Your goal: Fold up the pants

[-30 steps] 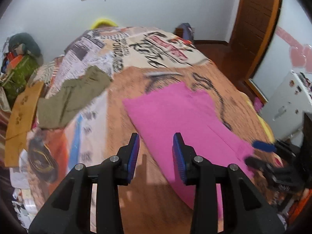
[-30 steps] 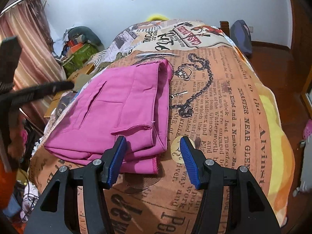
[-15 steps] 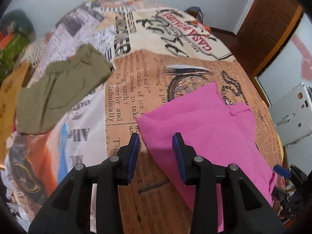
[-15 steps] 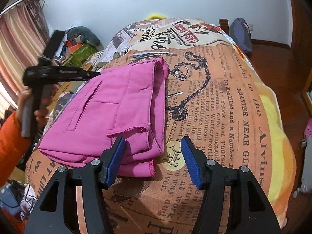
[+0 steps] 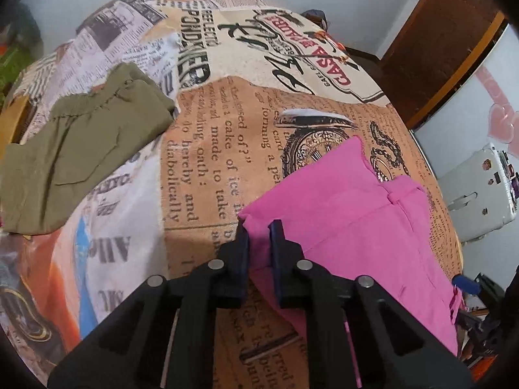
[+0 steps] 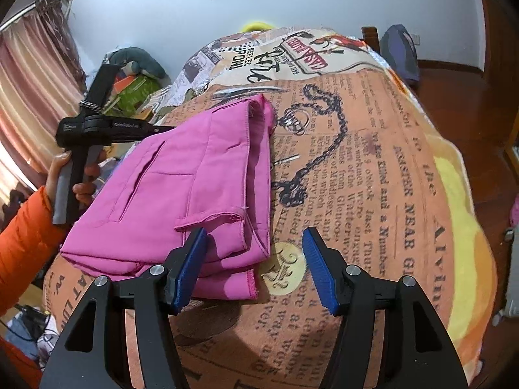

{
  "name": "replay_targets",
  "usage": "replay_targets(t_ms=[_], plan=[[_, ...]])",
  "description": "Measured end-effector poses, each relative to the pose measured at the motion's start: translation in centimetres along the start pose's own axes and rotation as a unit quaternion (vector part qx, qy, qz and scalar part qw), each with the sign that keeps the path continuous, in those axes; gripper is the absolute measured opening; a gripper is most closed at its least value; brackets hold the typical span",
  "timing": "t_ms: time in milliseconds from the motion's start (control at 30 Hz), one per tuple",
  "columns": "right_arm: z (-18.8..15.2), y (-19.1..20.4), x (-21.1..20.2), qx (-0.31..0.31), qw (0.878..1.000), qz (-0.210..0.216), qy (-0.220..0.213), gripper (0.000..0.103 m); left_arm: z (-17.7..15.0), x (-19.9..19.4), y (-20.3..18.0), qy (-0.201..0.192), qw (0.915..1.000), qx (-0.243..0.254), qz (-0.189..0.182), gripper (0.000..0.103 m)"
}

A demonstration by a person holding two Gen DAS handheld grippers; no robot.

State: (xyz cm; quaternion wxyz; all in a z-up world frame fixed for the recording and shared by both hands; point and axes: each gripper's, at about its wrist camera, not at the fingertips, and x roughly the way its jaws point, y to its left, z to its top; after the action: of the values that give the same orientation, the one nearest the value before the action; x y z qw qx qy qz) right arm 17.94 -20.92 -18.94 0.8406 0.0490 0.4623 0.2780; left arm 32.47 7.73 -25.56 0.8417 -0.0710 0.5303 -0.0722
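Pink pants (image 5: pixel 340 214) lie folded flat on a newspaper-print bedspread (image 5: pixel 211 149). My left gripper (image 5: pixel 258 227) is at their near left corner; its jaws are closing with a pinch of pink fabric between the pads. In the right wrist view the pink pants (image 6: pixel 194 175) show a pocket seam and stacked layers. My right gripper (image 6: pixel 254 236) stands open above their near right hem corner, with the left finger (image 6: pixel 188 265) over the cloth and the right one over the bedspread (image 6: pixel 356 178). A hand in an orange sleeve (image 6: pixel 26 227) holds the left gripper's handle (image 6: pixel 97 126).
Olive-green pants (image 5: pixel 74 149) lie folded on the bed's left side. A wooden door (image 5: pixel 438 42) and a white cabinet (image 5: pixel 480 194) stand to the right. Curtains (image 6: pixel 29 97) and piled items (image 6: pixel 136 74) are beyond the bed's left edge.
My left gripper has come down and forward to the pink pants' corner, and its fingers have closed on the fabric. The right gripper has stayed in place, open.
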Motion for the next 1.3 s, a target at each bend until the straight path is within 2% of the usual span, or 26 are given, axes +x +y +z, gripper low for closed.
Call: replay_targets(t_ms=[167,300,500,600,700,867,1033,1167,1300], plan=[[0.8,0.1,-1.3,-0.007,1.000,-0.010,-0.017,0.057,-1.6,-3.3,0.2,-0.023,0.9996,-0.005,0.011,0.008],[1.8,1.2,-2.4,-0.023,0.999,-0.012,-0.038,0.057,-4.2,-6.9,0.3,-0.044,0.9988,-0.007,0.022,0.007],[2.8,3.7,-2.4,-0.045,0.997,0.020,-0.056,0.057,-8.6,-10.7,0.4,-0.064,0.9973,-0.023,0.030,0.007],[3.0,4.7,-0.8,-0.044,0.998,0.033,-0.040,0.056,-10.8,-11.6,0.6,-0.069,0.9964,-0.033,0.038,0.007],[2.5,5.4,0.8,-0.035,0.998,0.046,-0.027,0.052,-13.0,-12.3,1.0,-0.078,0.9950,-0.061,0.015,0.007],[1.2,6.6,3.0,-0.055,0.998,0.024,0.005,0.051,-15.3,-12.9,1.6,-0.088,0.9927,-0.080,0.023,0.007],[0.7,5.8,2.1,-0.052,0.999,0.015,0.004,0.051,-16.7,-12.4,2.5,-0.079,0.9923,-0.089,0.034,0.007],[0.3,4.8,1.3,-0.042,0.999,0.012,0.008,0.051,-17.6,-11.5,2.9,-0.061,0.9918,-0.086,0.073,0.007],[0.5,4.5,0.3,-0.035,0.999,0.011,0.008,0.051,-17.5,-12.6,3.3,-0.062,0.9926,-0.069,0.078,0.007]])
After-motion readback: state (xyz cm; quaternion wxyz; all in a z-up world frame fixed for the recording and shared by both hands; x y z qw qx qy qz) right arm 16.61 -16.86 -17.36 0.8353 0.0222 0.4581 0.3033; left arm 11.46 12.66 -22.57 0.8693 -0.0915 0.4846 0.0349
